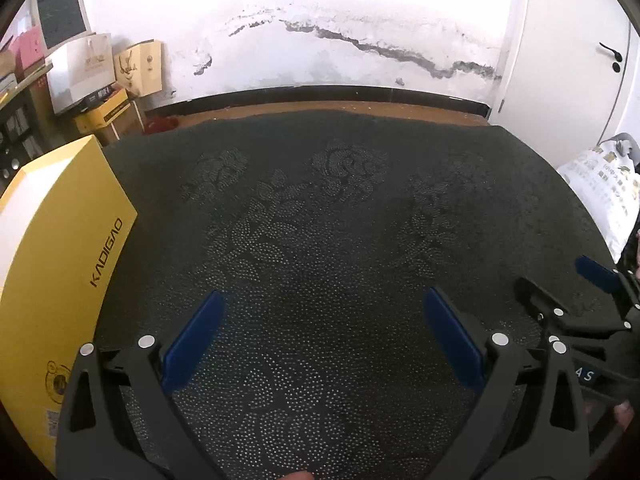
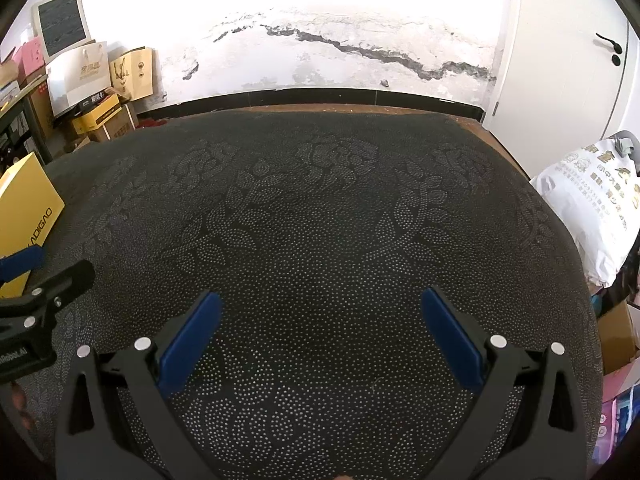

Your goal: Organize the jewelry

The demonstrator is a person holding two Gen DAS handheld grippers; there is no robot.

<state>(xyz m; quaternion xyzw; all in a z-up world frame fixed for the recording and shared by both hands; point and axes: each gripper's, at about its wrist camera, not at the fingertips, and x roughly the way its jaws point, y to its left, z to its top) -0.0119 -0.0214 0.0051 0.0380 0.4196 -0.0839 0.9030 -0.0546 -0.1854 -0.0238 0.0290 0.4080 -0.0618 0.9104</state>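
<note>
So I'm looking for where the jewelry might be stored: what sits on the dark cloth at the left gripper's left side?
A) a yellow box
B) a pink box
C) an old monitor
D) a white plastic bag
A: the yellow box lies on the dark cloth just left of the open left gripper; no jewelry shows in either view.
</note>
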